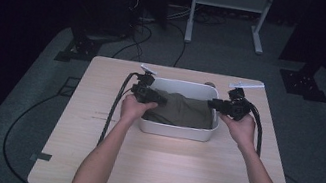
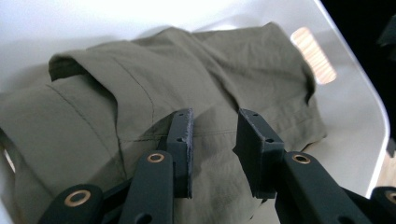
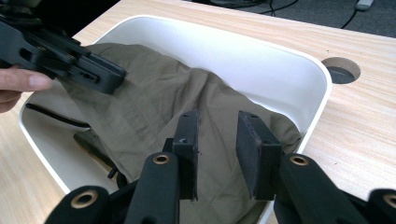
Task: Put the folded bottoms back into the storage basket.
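A crumpled olive-green woven cloth garment [image 1: 183,110], matte, creased and stitched along its seams, lies inside a white rounded-rectangular plastic tub [image 1: 175,131] with smooth glossy walls. The tub sits at the middle of a pale wood-grain bench [image 1: 157,171], toward its far half.

The left tool [image 2: 214,135], black with flat rectangular pads, has its jaws parted with a clear gap between them, poised just over the garment's folds at the tub's left side; whether the pads touch the fabric cannot be told. In the right gripper view that same tool reaches in over the left rim with a fingertip beside it.

The right tool [image 3: 217,140] is likewise parted, gripping nothing, above the cloth at the tub's right rim.

An oval cut-out handle [image 2: 313,55] in the tub's wall shows bench wood through it. A round cable hole [image 3: 342,71] is sunk in the bench just beyond the tub's far right corner. Black cables [image 1: 115,108] trail from each tool toward the near edge. On the grey floor beyond stands a white metal frame [image 1: 229,4].
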{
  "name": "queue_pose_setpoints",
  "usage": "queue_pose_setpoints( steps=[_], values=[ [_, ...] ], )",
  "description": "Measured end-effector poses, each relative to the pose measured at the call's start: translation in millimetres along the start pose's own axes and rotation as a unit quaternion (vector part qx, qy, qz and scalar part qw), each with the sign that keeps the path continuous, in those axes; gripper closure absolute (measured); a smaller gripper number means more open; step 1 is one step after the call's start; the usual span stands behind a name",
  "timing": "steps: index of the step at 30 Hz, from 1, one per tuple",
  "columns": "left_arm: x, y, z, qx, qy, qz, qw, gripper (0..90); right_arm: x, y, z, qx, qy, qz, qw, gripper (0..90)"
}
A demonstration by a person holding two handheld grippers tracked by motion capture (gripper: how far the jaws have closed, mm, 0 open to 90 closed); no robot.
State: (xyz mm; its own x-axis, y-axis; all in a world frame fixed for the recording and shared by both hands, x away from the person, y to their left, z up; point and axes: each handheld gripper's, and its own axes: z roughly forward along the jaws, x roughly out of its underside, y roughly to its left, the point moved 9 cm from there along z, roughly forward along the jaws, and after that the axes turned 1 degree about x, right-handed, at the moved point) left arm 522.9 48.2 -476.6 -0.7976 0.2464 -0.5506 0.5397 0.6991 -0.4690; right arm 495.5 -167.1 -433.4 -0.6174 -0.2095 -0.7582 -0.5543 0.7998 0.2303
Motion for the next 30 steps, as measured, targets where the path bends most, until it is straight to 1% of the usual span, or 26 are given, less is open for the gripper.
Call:
queue_pose_setpoints(
  steps=[3,4,5,6,9,12,14,16,20,22,23,24,26,27,28,30],
  values=[
    [3.9,2.1,2.7,-0.009,0.017,0.003,0.9998,67.7,-0.3,1.7,-1.1,-0.002,-0.001,-0.001,1.0000,68.8],
    [5.2,2.2,3.6,-0.008,0.023,0.004,0.9997,68.4,-0.3,2.1,-1.2,-0.002,-0.001,-0.002,1.0000,68.8],
    [6.0,2.4,4.0,-0.010,0.027,0.004,0.9996,68.4,-0.4,2.1,-1.0,-0.002,-0.001,-0.002,1.0000,68.8],
    [5.7,2.1,3.7,-0.010,0.025,0.005,0.9996,68.0,-0.2,2.1,-0.7,-0.003,-0.001,-0.002,1.0000,68.8],
    [2.0,-0.7,-1.7,-0.006,0.006,0.004,1.0000,63.2,0.4,2.4,-0.2,-0.005,0.000,-0.002,1.0000,68.8],
    [-1.7,-3.2,-12.3,0.000,-0.014,0.006,0.9999,59.9,0.9,2.8,-0.1,-0.007,0.000,-0.001,1.0000,68.8],
    [-3.1,-4.8,-18.7,0.004,-0.023,0.006,0.9997,59.8,1.4,3.3,0.0,-0.011,-0.002,0.000,0.9999,68.6],
    [-4.6,-7.4,-25.0,0.015,-0.037,0.003,0.9992,59.4,3.3,4.0,0.5,-0.015,-0.001,0.003,0.9999,68.0],
    [-2.5,-9.8,-33.0,0.029,-0.047,0.001,0.9985,59.3,8.7,4.3,2.2,-0.030,0.001,0.016,0.9994,67.1],
    [-0.5,-9.6,-36.2,0.036,-0.056,0.000,0.9978,59.1,11.3,4.1,2.8,-0.036,0.000,0.019,0.9992,66.8],
    [0.9,-9.7,-38.0,0.041,-0.059,-0.003,0.9974,59.1,12.8,4.0,3.2,-0.040,0.002,0.021,0.9990,66.7],
    [1.7,-9.9,-39.2,0.043,-0.063,-0.002,0.9971,59.0,14.3,3.7,3.8,-0.045,0.005,0.022,0.9987,66.2],
    [2.9,-10.0,-41.0,0.045,-0.065,-0.001,0.9968,59.0,15.2,3.5,3.5,-0.047,0.008,0.022,0.9986,66.2],
    [4.6,-11.0,-43.4,0.052,-0.069,-0.002,0.9962,59.0,15.7,3.0,2.3,-0.051,0.003,0.024,0.9984,66.2],
    [5.4,-11.5,-44.4,0.053,-0.070,-0.001,0.9961,59.0,16.3,3.1,1.6,-0.055,0.003,0.026,0.9981,66.2],
    [7.6,-12.6,-45.8,0.054,-0.069,0.003,0.9962,58.8,17.8,2.8,0.5,-0.059,0.004,0.026,0.9979,65.9]
  ],
)
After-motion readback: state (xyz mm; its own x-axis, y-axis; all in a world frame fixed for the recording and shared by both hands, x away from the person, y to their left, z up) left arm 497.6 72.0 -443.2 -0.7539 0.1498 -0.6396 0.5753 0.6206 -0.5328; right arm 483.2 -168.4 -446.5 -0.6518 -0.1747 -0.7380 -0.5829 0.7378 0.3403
